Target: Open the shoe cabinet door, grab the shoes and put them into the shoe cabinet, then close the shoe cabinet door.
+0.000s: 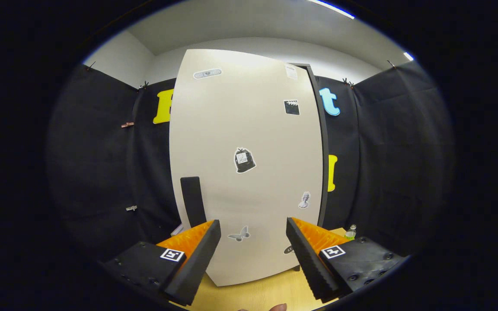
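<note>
1. facing the cabinet door (244,172) head on, gripper (253,255) aimed at its lower part; door looks shut or nearly so, a dark edge of the cabinet (323,142) showing along its right side.
2. fingers spread wide, nothing between them, not touching the door as far as i can tell.
3. handle (193,201): dark upright bar on the door's left side, just above and beyond the left finger (197,259).
4. stickers on the door: dark bag-shaped one (244,160) mid-panel, butterfly (239,234) low between the fingers, clapperboard (292,107) upper right, small pale figure (304,200) near the right edge, oval one (207,74) top left.
5. door bottom sits on a light wood floor (253,296).
6. small bottle (351,232) on the floor right of the cabinet, just beyond the right finger (314,259).
7. shoes: can't tell where they are.
8. fingertip (278,307) of a person at the bottom, below the fingers.
</note>
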The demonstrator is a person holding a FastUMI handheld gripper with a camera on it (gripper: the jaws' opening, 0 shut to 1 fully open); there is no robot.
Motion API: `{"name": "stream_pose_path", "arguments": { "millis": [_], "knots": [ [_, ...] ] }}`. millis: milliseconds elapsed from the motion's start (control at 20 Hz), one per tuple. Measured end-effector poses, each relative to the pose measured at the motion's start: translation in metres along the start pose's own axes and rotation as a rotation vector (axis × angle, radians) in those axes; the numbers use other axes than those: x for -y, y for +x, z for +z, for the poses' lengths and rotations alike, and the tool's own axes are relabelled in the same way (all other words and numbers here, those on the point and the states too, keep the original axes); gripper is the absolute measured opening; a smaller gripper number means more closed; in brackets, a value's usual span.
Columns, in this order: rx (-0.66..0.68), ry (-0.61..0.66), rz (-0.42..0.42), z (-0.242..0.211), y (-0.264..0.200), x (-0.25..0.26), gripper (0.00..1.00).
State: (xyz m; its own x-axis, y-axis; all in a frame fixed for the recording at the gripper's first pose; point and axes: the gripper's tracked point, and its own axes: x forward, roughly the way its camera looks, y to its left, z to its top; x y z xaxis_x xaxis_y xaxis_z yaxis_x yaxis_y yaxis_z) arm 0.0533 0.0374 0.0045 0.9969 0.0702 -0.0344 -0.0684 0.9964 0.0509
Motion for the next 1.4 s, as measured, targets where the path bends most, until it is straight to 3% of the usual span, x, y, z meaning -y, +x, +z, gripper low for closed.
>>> {"name": "stream_pose_path", "arguments": {
  "millis": [900, 1400],
  "knots": [
    [0.041, -0.010, -0.078, 0.002, -0.022, 0.080, 0.98],
    [0.010, 0.013, -0.051, -0.013, -0.014, 0.118, 0.98]
  ]
}}
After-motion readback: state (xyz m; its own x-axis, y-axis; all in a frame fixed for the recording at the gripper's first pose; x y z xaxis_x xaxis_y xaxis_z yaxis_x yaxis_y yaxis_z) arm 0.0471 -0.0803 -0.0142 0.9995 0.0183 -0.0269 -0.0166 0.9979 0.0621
